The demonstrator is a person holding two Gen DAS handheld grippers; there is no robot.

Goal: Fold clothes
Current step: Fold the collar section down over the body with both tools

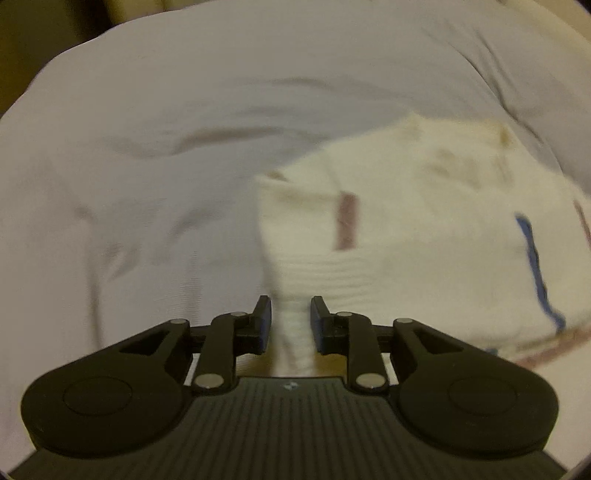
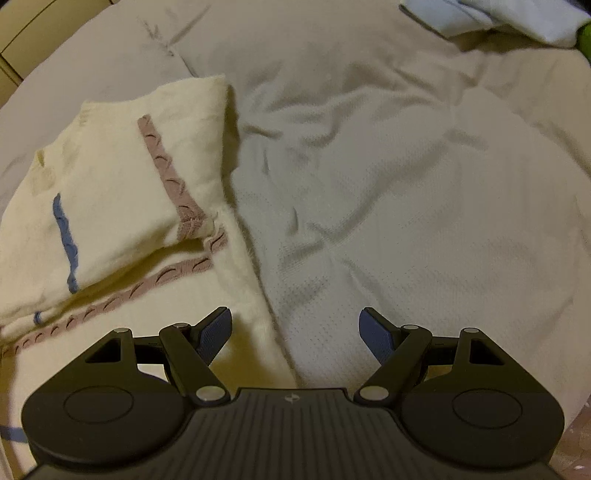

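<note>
The left gripper (image 1: 291, 320) has its two fingers only a little way apart. A strip of the cream sweater (image 1: 424, 236) runs up between them. The picture is blurry, so I cannot tell if the blue pads (image 1: 264, 325) press on the knit or just sit beside it. This gripper points steeply down at the bed.

The right gripper (image 2: 295, 334) has its fingers wide apart, and nothing is between them. Its left finger (image 2: 216, 338) hangs over the edge of the sweater (image 2: 122, 192). Its right finger hangs over the bare bed sheet (image 2: 406, 184). It also points steeply down. I cannot tell if it touches the cloth.

The sweater lies on the wrinkled pale sheet. In the right wrist view it is on the left side of the bed, partly folded, with one flap lying over the part below. It has a dusty pink knit stripe (image 2: 168, 173) and a thin blue stripe (image 2: 66, 240). The sheet beside it is bare and full of creases.

A light blue cloth (image 2: 491, 16) lies at the far right edge of the bed, well apart from the sweater.
</note>
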